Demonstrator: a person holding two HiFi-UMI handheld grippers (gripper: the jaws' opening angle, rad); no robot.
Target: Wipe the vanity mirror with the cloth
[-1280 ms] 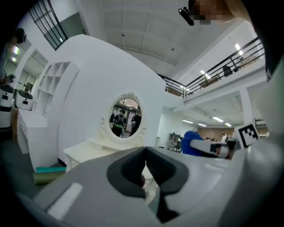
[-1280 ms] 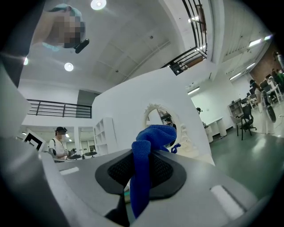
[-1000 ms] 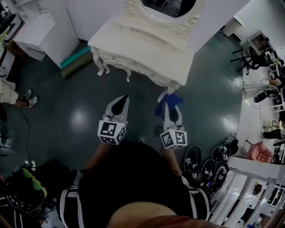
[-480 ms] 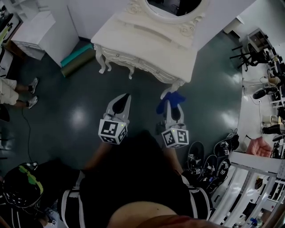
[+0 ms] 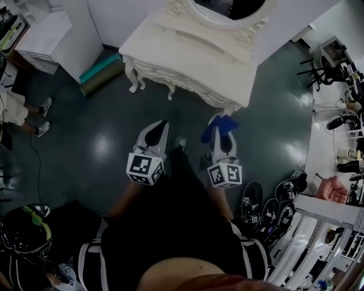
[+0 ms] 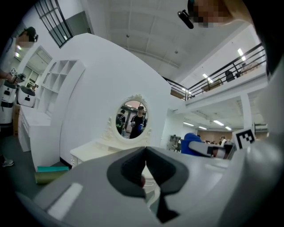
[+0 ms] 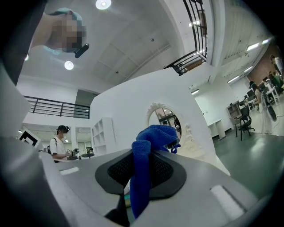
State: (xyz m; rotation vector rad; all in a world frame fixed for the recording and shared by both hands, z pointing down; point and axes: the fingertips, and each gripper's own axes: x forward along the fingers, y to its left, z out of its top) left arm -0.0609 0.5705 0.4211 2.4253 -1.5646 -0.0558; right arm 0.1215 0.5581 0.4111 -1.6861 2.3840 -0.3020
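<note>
The white vanity table [image 5: 193, 54] stands ahead on the dark floor, and the lower rim of its oval mirror [image 5: 230, 8] shows at the top of the head view. My right gripper [image 5: 219, 134] is shut on a blue cloth [image 5: 219, 125], which bunches out past the jaw tips just short of the table's front corner. In the right gripper view the cloth [image 7: 148, 148] hangs between the pads, with the mirror [image 7: 166, 120] beyond it. My left gripper [image 5: 160, 126] is shut on nothing, held level beside the right one. Its own view shows the mirror [image 6: 132, 119] some way off.
A white cabinet [image 5: 54, 34] and a teal roll [image 5: 99, 69] lie left of the vanity. A person's legs [image 5: 23, 111] stand at far left, and a helmeted person [image 5: 25, 230] is at lower left. Several shoes [image 5: 267, 213] and desks [image 5: 335, 85] line the right side.
The vanity has slid slightly lower and rightward in the head view, and a foot now shows between the grippers. Both grippers have kept their pose, and the cloth is still held.
</note>
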